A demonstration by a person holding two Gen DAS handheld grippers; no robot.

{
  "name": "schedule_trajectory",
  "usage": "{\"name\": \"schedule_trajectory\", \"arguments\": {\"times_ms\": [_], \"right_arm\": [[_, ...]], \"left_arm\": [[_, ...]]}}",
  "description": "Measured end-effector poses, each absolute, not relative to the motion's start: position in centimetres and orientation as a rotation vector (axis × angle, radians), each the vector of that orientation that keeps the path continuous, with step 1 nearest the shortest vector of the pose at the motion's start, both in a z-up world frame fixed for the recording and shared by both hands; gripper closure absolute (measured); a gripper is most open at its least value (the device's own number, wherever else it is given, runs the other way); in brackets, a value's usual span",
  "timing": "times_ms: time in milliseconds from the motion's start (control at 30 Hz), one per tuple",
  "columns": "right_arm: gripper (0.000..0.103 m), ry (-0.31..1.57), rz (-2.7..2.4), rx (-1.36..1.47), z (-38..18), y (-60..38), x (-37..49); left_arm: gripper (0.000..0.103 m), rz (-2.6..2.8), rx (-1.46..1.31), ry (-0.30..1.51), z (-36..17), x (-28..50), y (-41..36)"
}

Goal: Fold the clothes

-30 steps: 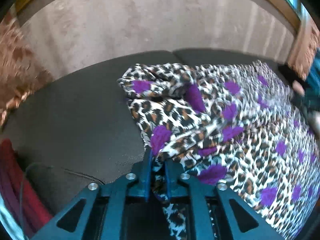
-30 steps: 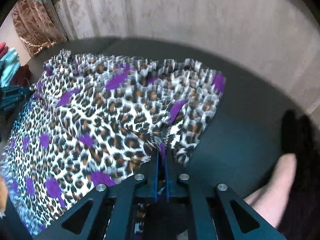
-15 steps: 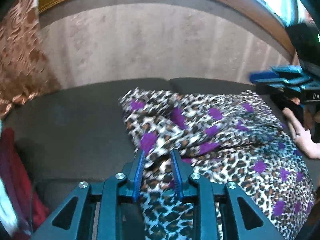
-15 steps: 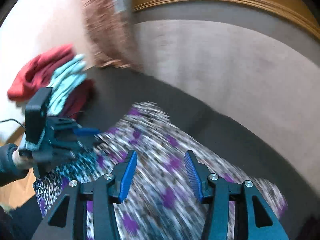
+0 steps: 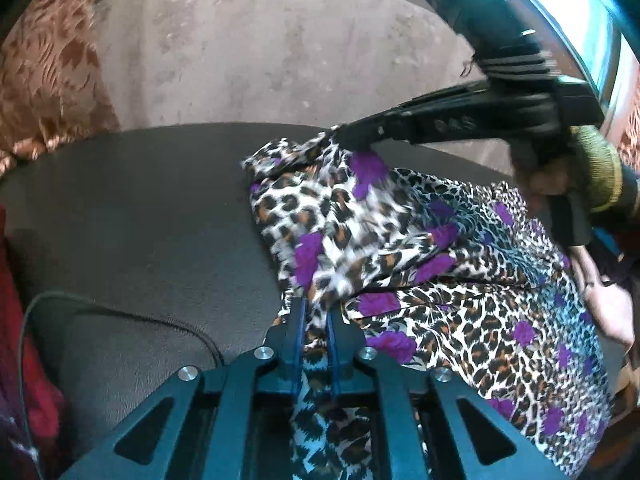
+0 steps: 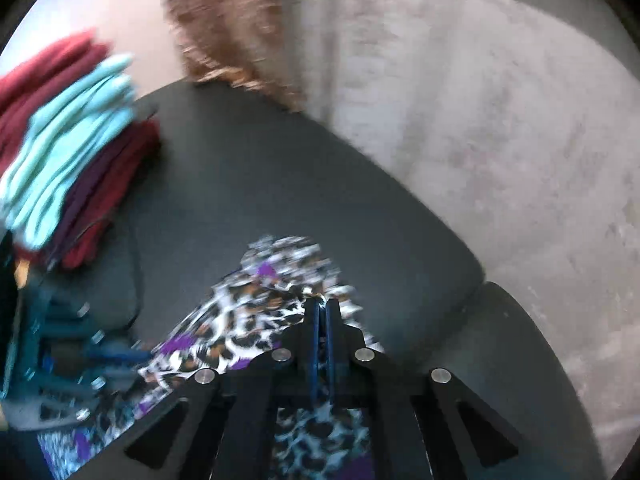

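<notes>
Diagonally, leopard-print garment (image 5: 400, 248) stretches between left tool (image 5: 316, 316) and right tool (image 5: 340, 136).

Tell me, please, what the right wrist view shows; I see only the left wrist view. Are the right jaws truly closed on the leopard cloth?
Observer: Yes. Seen from behind, the right gripper has its jaws shut with no gap, at the far edge of the leopard cloth.
Operator: What is the red thing at my left edge?
Observer: It is part of a stack of folded clothes: dark red, light blue and purple, lying apart from the cloth.
Operator: Where does the black cable go?
Observer: The cable runs along the stack's side and down over the dark seat.
</notes>
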State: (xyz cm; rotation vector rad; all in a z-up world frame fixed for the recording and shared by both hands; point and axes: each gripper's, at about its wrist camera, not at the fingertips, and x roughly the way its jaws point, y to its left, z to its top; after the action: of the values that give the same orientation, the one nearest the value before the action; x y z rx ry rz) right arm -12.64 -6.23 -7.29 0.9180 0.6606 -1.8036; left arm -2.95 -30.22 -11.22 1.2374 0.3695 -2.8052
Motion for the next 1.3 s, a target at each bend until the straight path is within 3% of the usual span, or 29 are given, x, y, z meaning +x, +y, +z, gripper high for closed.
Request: {"name": "schedule_trajectory", "arguments": {"times_ms": [100, 200, 267, 300, 567, 800, 933, 1000, 1033, 1067, 1133, 1300], "right_arm": [[0.1, 0.638, -1.816, 0.997, -9.5, -6.5, -14.3], [0.097, 0.473, -1.822, 1.036, -10.5, -5.6, -15.2], [0.081, 0.348, -1.828, 1.061, -10.2, -4.4, -15.8], [0.079, 0.321, -1.841, 1.053, -9.8, -3.5, -15.7], [0.078, 0.084, -1.901, 0.998, -5.8, 6.8, -12.6], [0.077, 0.089, -1.957, 1.104, -8.9, 14.0, -9.2], [0.078, 0.181, -2.118, 1.159, -11.4, 17.1, -9.2], [0.082, 0.24, -2.227, 1.112, -12.2, 18.8, -9.3], [0.087, 0.195, -2.247, 1.108, -12.4, 19.7, -9.6], [0.094, 0.148, -2.266, 1.106, -12.7, 20.7, -9.9], [0.099, 0.092, -2.27, 1.12, -12.8, 21.3, -10.4], [0.098, 0.099, -2.268, 1.12, -12.5, 21.2, -10.1]], "left_arm": [[0.097, -2.786, 1.243, 0.368, -11.2, -2.6, -30.0], [0.098, -2.747, 1.242, 0.383, -11.3, -2.0, -30.2], [0.098, -2.731, 1.245, 0.415, -11.1, -1.2, -30.6], [0.097, -2.726, 1.247, 0.43, -11.0, -0.9, -30.9], [0.087, -2.845, 1.106, 0.578, -7.1, -0.5, -30.7], [0.085, -2.918, 1.177, 0.357, -6.6, -9.4, -27.3], [0.085, -2.714, 1.309, 0.236, -10.2, -13.1, -28.6], [0.087, -2.704, 1.27, 0.303, -11.3, -13.2, -30.6], [0.094, -2.704, 1.249, 0.357, -11.4, -13.0, -31.5], [0.095, -2.696, 1.245, 0.359, -11.5, -13.0, -31.7], [0.095, -2.681, 1.242, 0.328, -11.5, -13.1, -31.7], [0.095, -2.639, 1.227, 0.313, -10.9, -11.7, -31.3]]}}
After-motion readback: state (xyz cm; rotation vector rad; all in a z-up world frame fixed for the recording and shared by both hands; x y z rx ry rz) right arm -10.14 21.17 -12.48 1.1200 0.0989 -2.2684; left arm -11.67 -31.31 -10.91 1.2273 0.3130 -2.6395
